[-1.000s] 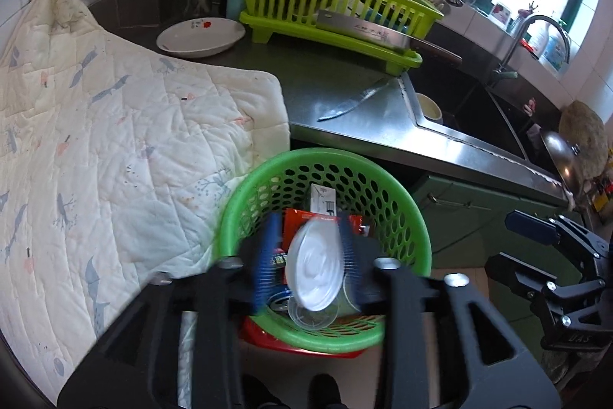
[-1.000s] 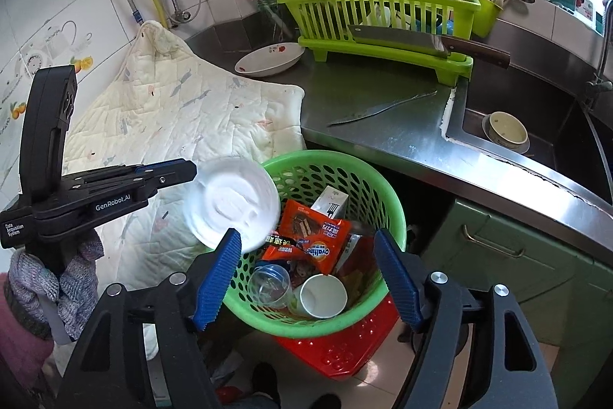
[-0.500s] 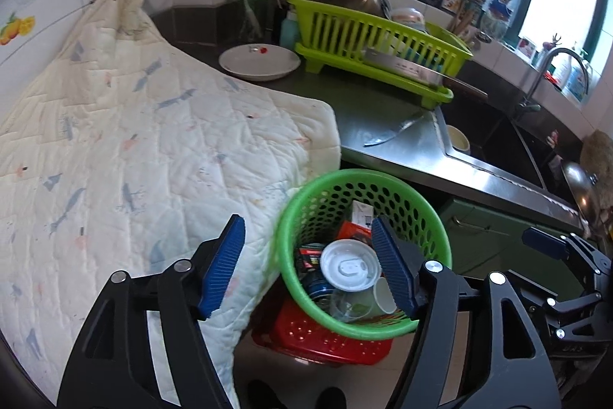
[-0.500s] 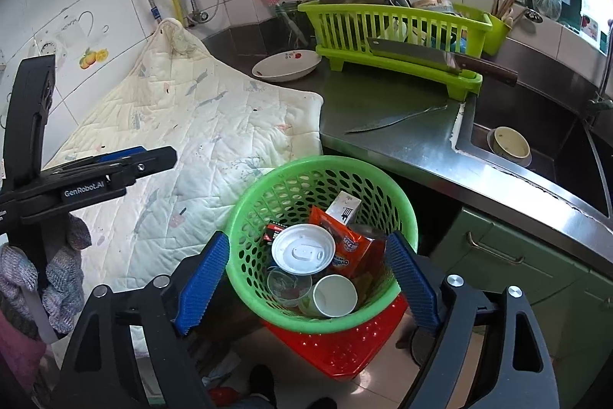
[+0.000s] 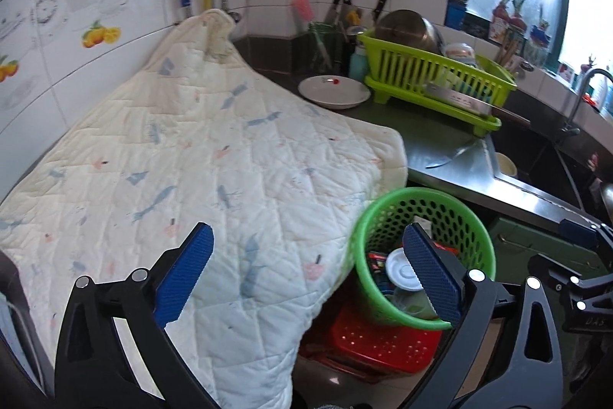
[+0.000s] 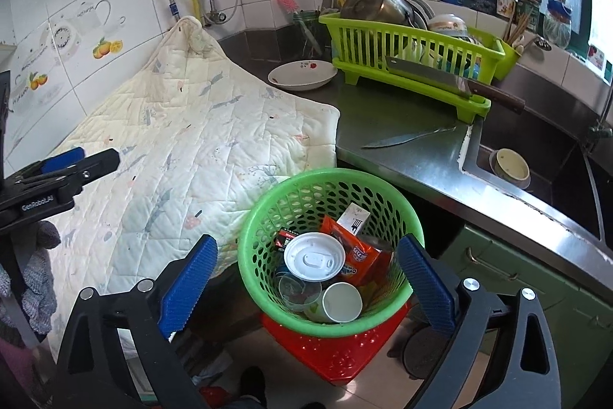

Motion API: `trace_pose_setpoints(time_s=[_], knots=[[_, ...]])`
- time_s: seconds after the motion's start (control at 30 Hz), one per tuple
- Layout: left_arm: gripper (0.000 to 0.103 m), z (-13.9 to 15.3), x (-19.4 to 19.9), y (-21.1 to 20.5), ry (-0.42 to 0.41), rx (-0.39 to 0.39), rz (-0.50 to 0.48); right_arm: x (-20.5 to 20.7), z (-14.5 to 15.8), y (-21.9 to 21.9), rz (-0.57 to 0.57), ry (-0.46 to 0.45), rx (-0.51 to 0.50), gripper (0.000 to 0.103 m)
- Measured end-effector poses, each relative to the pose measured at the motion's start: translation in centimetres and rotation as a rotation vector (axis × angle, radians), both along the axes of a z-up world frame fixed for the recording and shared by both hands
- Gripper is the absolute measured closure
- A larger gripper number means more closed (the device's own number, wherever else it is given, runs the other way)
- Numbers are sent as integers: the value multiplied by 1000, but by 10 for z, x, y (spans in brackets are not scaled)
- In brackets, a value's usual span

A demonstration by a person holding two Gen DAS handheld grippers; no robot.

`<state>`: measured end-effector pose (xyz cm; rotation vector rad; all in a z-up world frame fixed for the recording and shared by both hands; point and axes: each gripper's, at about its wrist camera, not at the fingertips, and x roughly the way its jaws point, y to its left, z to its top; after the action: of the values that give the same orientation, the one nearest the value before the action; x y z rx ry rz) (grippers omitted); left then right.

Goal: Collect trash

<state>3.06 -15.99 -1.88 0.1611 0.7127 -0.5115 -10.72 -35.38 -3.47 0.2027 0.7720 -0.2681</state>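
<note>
Inside the green basket (image 6: 331, 248) the white lid (image 6: 314, 256) is seen lying on the other trash. Both the left gripper (image 5: 306, 273) and right gripper (image 6: 306, 278) have just been opened wide, nothing between them. More trash must be sought next.

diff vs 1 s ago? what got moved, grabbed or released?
The white lid left the left gripper, whose jaws have just been opening, and now lies in the green basket. That gripper swung off toward the quilt. The right gripper also opened, nothing between its jaws. Basket, counter items and quilt stayed put.
</note>
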Motion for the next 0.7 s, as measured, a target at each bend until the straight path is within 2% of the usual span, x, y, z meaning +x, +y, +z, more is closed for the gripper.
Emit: trace_pose_setpoints(time_s=[0.33, 0.7], knots=[[5, 8, -11, 39, -38, 20, 148, 4, 8, 10, 18, -4, -9, 10], [5, 21, -24, 61, -89, 28, 237, 10, 10, 14, 43, -10, 6, 10]])
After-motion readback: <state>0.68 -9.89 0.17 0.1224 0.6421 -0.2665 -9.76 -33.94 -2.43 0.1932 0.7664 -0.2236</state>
